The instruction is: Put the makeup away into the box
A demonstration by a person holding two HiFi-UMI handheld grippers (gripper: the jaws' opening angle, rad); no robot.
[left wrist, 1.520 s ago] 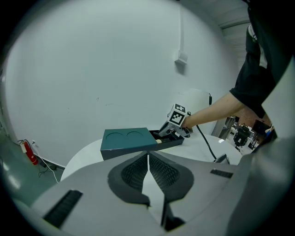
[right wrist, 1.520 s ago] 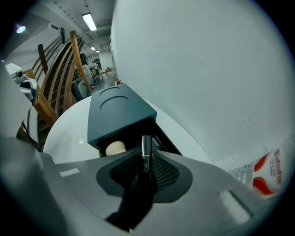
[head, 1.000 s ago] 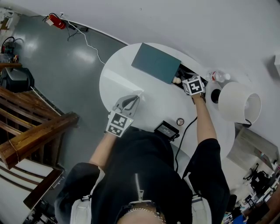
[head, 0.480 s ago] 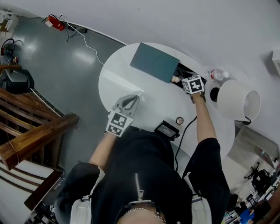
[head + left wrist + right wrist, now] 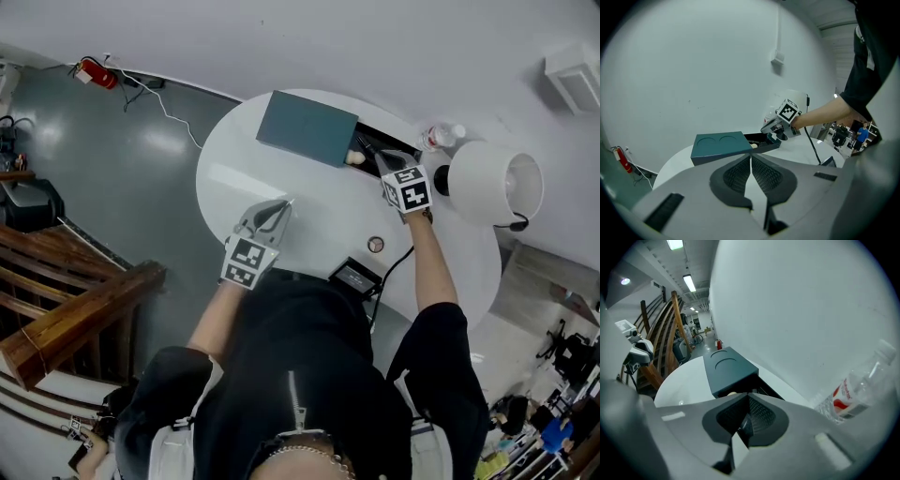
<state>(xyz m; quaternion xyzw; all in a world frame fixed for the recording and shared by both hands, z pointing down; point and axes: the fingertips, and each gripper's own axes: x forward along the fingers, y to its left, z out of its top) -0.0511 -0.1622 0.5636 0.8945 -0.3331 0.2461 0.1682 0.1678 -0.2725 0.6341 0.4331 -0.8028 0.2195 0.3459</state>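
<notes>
A person in a black zip jacket leans over a round white table (image 5: 234,178), a hand-held gripper in each hand, with a dark teal box (image 5: 307,127) lying at the far edge near the wall. The box's flat top carries two shallow round recesses, and its drawer (image 5: 765,146) is pulled out to the right, showing a black interior. A pale beige rounded makeup item (image 5: 354,157) lies inside the drawer, just beside the box's body. The right gripper (image 5: 382,159) hangs just above the open drawer with its jaws pressed together. Its own view shows only a dark sliver at the seam of the pads, too slight to read as a held thing. The left gripper (image 5: 284,203) is held over the near-left part of the table, well apart from the box and pointing toward it. Its ribbed pads meet at the tips and pinch nothing. A small round item (image 5: 375,245) sits on the tabletop between the person and the box, near a black device (image 5: 354,277) at the table's near edge, and a dark cable (image 5: 401,262) runs beside them. A white-shaded lamp (image 5: 487,183) stands to the right of the drawer, and a clear plastic water bottle (image 5: 855,390) with a red and white label stands by the wall. On the grey floor to the left are a wooden staircase (image 5: 75,309) and a red fire extinguisher (image 5: 98,75).
</notes>
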